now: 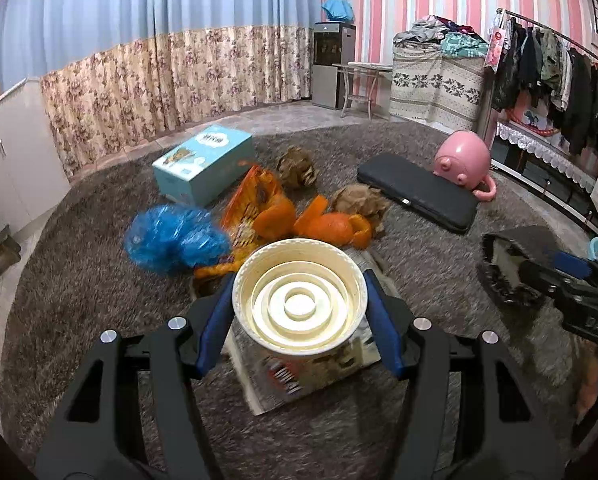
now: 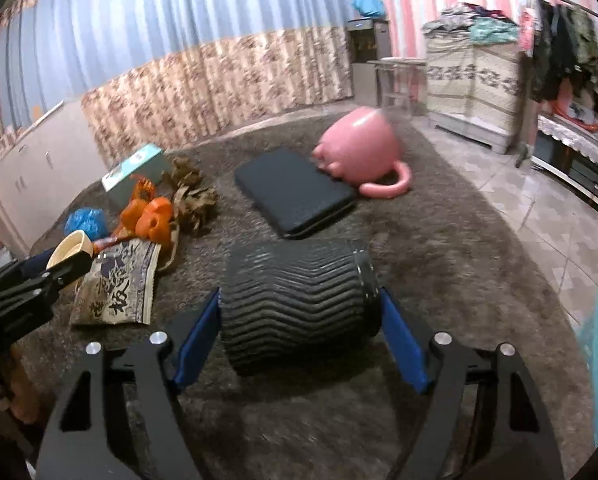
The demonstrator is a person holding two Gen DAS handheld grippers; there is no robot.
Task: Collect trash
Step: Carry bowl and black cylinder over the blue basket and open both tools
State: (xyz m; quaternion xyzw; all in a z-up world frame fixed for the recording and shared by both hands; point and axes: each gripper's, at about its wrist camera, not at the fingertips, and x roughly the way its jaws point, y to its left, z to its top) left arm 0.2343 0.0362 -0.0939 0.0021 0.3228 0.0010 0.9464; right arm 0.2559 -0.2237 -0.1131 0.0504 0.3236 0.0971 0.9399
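You work over a shaggy grey-brown carpet (image 2: 439,240), and everything sits relative to the flat black rectangular case (image 2: 295,194) at its middle. Behind the case lies a tipped pink pig-shaped pot (image 2: 359,152). In front of it, your right gripper (image 2: 301,312) brackets a black ribbed paper cup (image 2: 299,300) lying sideways, pads touching its ends. Left of the case lies the trash: a blue crumpled plastic bag (image 1: 175,240), orange peels (image 1: 331,226), and the cream paper cup (image 1: 299,300), clamped in your left gripper (image 1: 299,320).
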